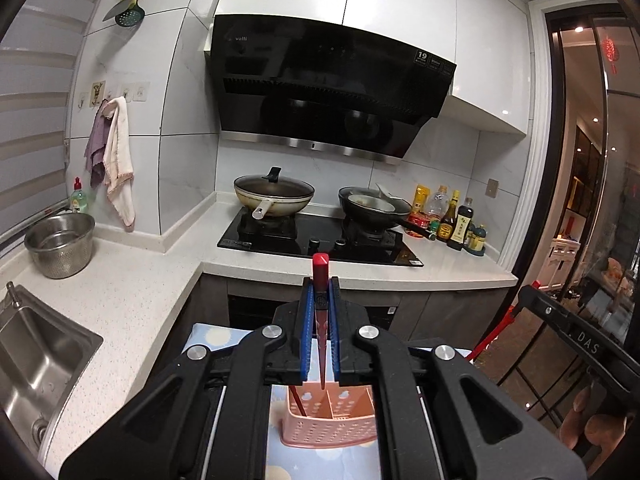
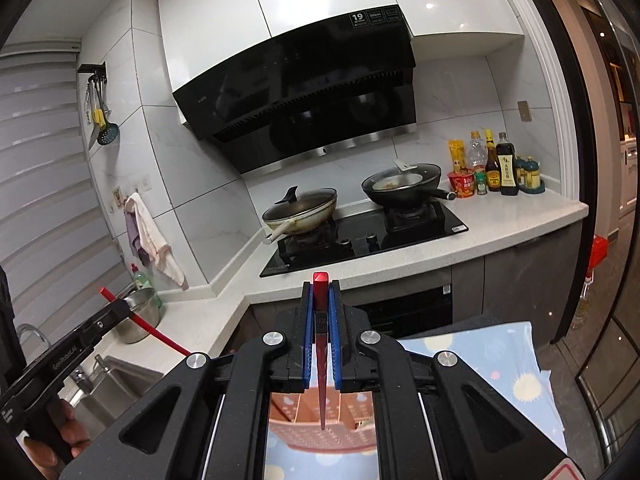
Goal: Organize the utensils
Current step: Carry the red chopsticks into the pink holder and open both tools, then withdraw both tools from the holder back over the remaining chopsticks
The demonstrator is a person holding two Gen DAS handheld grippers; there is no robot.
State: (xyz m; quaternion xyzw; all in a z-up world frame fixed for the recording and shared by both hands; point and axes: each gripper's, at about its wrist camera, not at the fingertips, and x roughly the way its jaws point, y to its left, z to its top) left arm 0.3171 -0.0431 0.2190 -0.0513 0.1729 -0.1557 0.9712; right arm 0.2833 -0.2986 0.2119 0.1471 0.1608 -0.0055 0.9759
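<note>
My left gripper is shut on a red chopstick that points tip-down over a pink perforated utensil basket. Another red chopstick stands in the basket's left compartment. My right gripper is shut on a second red chopstick, its tip hanging above the same pink basket. The left gripper with its chopstick shows at the left of the right wrist view. The right gripper's black body shows at the right of the left wrist view.
The basket stands on a blue dotted cloth, also seen in the right wrist view. Behind is a white counter with a steel sink, a steel bowl, a hob with two pans and sauce bottles.
</note>
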